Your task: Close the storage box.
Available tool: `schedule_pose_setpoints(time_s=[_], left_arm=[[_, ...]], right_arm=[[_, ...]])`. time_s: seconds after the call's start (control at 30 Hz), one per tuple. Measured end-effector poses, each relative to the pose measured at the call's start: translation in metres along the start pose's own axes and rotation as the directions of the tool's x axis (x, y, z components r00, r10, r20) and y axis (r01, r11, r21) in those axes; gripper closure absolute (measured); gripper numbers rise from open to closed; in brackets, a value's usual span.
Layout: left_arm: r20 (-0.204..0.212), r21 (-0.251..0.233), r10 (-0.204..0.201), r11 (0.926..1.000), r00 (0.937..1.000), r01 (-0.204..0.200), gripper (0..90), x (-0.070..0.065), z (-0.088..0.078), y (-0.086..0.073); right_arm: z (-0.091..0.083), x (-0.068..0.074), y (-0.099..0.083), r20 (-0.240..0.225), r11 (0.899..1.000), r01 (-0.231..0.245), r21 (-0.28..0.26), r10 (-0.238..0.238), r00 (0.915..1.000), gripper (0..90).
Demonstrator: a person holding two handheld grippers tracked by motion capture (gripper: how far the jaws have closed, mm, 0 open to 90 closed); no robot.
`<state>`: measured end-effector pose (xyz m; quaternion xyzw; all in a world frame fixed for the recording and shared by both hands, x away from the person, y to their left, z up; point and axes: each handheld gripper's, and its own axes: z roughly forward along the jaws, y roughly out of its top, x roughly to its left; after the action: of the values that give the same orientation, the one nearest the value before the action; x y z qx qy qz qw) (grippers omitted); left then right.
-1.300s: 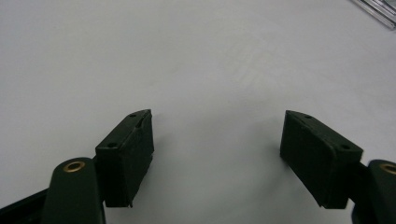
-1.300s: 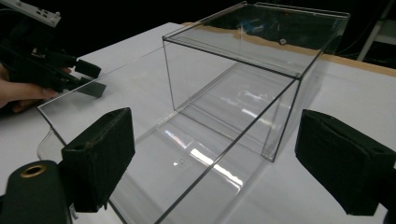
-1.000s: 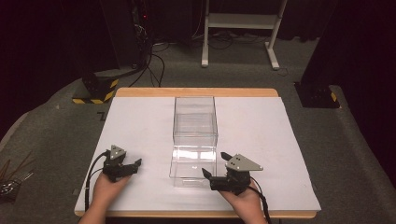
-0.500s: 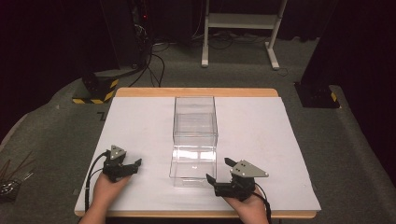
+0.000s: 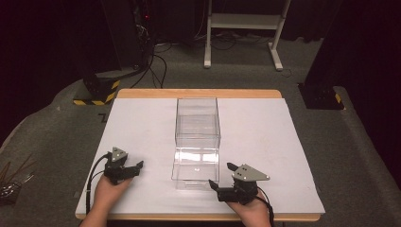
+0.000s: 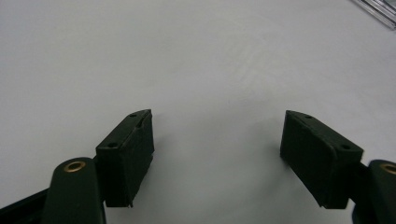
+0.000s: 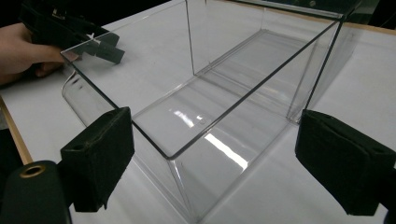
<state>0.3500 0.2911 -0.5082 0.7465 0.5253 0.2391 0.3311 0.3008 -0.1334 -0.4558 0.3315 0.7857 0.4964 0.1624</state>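
A clear, empty plastic box (image 5: 197,137) stands lengthwise in the middle of the white sheet (image 5: 265,142). My right gripper (image 5: 222,176) lies at the box's near right corner, open. In the right gripper view that gripper (image 7: 212,163) has the box (image 7: 224,93) corner in front of and between its wide-set pads, which do not touch it. The jaws have just been opening a little. My left gripper (image 5: 136,169) rests on the sheet to the left of the box. It stands open (image 6: 217,158) over bare sheet. The other hand with its gripper (image 7: 93,44) shows beyond the box.
The sheet covers a wooden table (image 5: 198,93) whose front edge runs just below both hands. Beyond the table lie cables (image 5: 156,61), a yellow-and-black striped foot (image 5: 97,90) and a white frame (image 5: 241,28) on grey floor. Some tools (image 5: 12,182) lie off the table's left side.
My right gripper has slid slightly toward the table's front edge, away from the box's right side. The left gripper and the box have kept still.
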Motion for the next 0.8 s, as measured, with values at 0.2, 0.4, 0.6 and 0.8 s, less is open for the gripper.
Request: schedule_pose_setpoints(time_s=[0.2, 0.4, 0.6, 0.8], left_arm=[[0.0, 0.0, 0.0, 1.0, 1.0, 0.0, 25.8, 0.0, 0.0, 0.0], [0.0, 0.0, 0.0, 1.0, 1.0, 0.0, 25.8, 0.0, 0.0, 0.0], [0.0, 0.0, 0.0, 1.0, 1.0, 0.0, 25.8, 0.0, 0.0, 0.0], [-0.002, -0.002, -0.001, 1.0, 1.0, 0.001, 25.8, 0.0, 0.0, 0.0]], right_arm=[[0.004, -0.006, -0.004, 0.021, 1.0, -0.016, 0.013, 0.015, 0.9997, 12.3], [0.012, -0.012, -0.002, 0.041, 1.0, -0.025, 0.012, 0.025, 0.9988, 12.8], [0.017, -0.013, -0.007, 0.043, 1.0, -0.025, 0.009, 0.025, 0.9988, 14.5], [0.025, -0.012, -0.014, 0.052, 0.999, -0.037, 0.033, 0.035, 0.9981, 19.3]])
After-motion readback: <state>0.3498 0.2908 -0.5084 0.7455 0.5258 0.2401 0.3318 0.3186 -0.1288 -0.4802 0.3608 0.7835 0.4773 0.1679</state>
